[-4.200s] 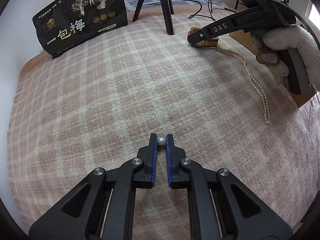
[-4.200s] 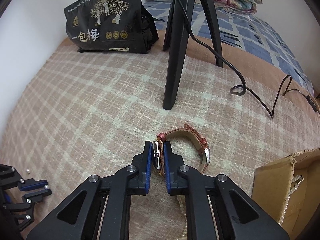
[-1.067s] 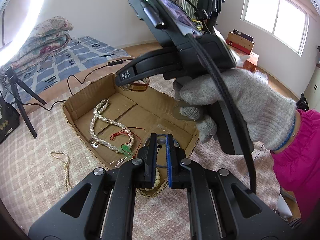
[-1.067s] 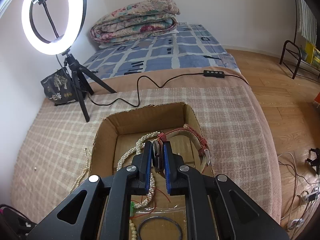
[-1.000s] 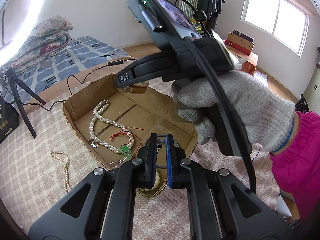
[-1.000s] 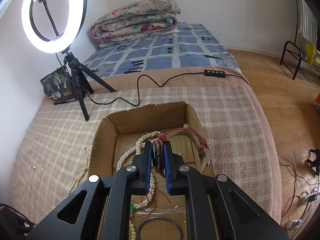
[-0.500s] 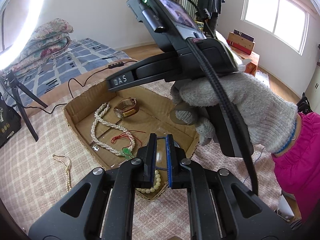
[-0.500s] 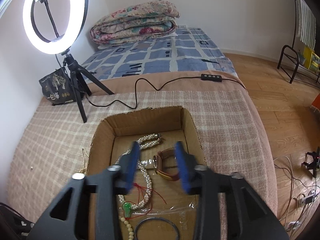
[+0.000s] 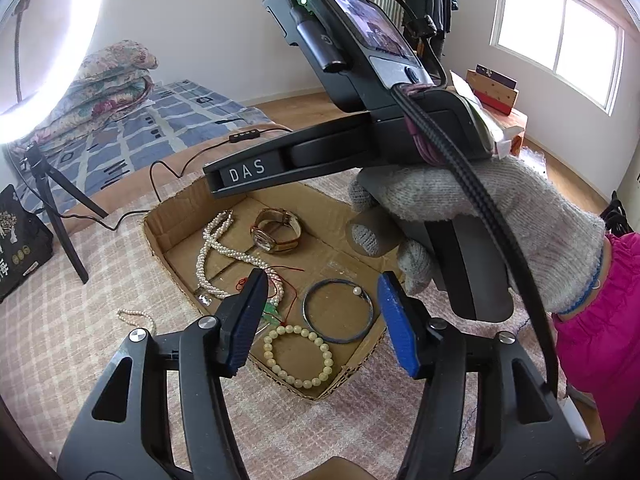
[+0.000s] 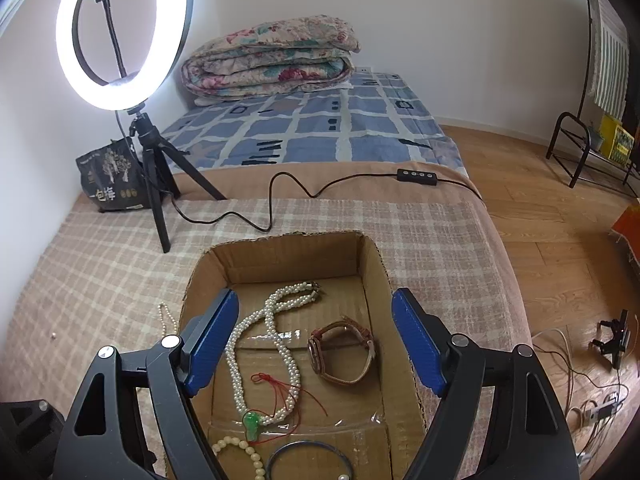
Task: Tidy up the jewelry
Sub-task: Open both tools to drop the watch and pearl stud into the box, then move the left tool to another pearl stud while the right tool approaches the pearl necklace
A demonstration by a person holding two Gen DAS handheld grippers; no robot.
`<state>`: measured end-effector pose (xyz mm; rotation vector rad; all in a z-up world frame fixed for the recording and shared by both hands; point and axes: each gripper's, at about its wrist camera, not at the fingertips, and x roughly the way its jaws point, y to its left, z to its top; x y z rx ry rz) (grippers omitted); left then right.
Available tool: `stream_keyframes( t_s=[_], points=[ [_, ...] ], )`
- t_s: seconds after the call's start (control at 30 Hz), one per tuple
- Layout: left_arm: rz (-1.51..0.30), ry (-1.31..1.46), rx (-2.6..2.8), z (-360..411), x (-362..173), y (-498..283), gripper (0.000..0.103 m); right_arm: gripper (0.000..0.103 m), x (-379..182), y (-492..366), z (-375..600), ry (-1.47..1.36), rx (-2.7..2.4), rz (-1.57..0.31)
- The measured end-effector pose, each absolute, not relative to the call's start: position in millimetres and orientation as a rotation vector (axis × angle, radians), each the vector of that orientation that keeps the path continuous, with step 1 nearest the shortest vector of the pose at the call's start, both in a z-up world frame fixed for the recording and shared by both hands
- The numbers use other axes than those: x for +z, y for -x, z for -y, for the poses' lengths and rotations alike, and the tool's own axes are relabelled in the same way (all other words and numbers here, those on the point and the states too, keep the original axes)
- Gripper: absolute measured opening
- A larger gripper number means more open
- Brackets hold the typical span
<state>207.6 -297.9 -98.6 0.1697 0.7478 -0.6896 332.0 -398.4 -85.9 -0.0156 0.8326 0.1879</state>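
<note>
1. L gripper (image 9: 320, 316): jaws spread wide, holding nothing, above the near end of the box (image 9: 168, 248).
2. R gripper (image 10: 316, 340): jaws also spread wide, nothing between the pads, over the box mid.
3. Box is open cardboard, sits on a plaid blanket (image 10: 100, 276).
4. Watch (image 10: 340, 354) lies on its side on the box floor, brown strap looped, right of the pearl necklace (image 10: 268, 332); apart from both grippers.
5. Necklace runs lengthwise in the box; red cord (image 10: 280, 388) w/ green pendant (image 10: 252, 424) lies across its near end.
6. Dark bangle (image 9: 338, 312) flat on the floor near the front; a small loose pearl (image 9: 356, 291) sits at its inner rim.
7. Cream bead bracelet (image 9: 298, 356) just beside the bangle, at the front wall.
8. A 2nd pearl strand (image 9: 136, 316) lies on the blanket just outside the box's left wall.
9. In the L view the R gripper's body is held by a gloved hand (image 9: 460, 216) above the box's far right side.
10. Behind: ring light (image 10: 120, 32) on a tripod, black bag (image 10: 112, 178), folded quilt (image 10: 272, 56).
</note>
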Motion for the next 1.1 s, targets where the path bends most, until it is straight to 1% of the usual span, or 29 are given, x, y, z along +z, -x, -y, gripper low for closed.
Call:
stream_keyframes(
  t_s=[0.3, 0.57, 0.87, 1.1],
  points=[
    [-0.730, -0.173, -0.678, 289, -87, -199, 0.058, 0.079, -71, -322, 396, 0.004, 0.170, -0.807],
    [-0.697, -0.162, -0.651, 262, -66, -182, 0.059, 0.079, -46, -301, 387, 0.004, 0.144, -0.775],
    [-0.667, -0.134, -0.590, 202, -45, -158, 0.059, 0.079, -8, -265, 359, 0.053, 0.078, -0.723],
    [-0.651, -0.124, -0.532, 146, -38, -143, 0.059, 0.079, 3, -231, 336, 0.069, 0.074, -0.712]
  ],
)
